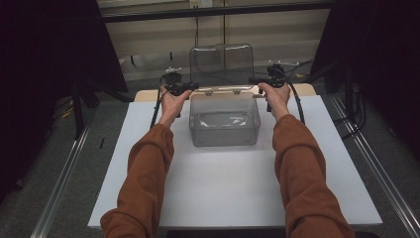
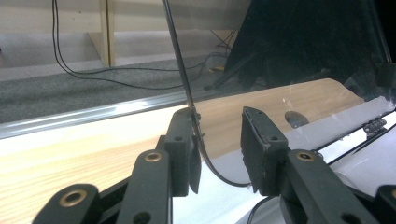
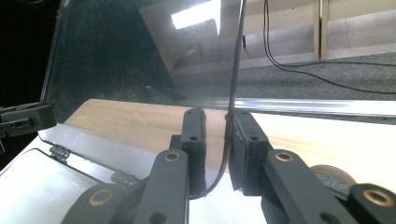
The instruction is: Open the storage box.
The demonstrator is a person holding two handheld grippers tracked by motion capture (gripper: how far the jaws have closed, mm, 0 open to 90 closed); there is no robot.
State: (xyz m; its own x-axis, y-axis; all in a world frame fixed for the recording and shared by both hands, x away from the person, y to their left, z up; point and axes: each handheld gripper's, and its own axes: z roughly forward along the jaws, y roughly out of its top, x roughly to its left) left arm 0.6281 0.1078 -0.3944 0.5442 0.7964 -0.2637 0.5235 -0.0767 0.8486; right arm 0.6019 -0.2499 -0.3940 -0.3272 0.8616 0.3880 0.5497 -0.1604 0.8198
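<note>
Jaws of the left gripper (image 2: 217,149) stand apart around the side edge of the clear lid (image 2: 289,51); the edge touches one jaw, with open room to the other. Jaws of the right gripper (image 3: 217,149) sit closer on the lid's opposite edge (image 3: 140,56), one touching it, a thin gap at the other. Past both pairs lies a wooden board (image 3: 140,123), then grey carpet (image 2: 70,88) with cables. From above, the clear box (image 1: 224,121) sits between the hands on a white table (image 1: 223,188), lid upright.
</note>
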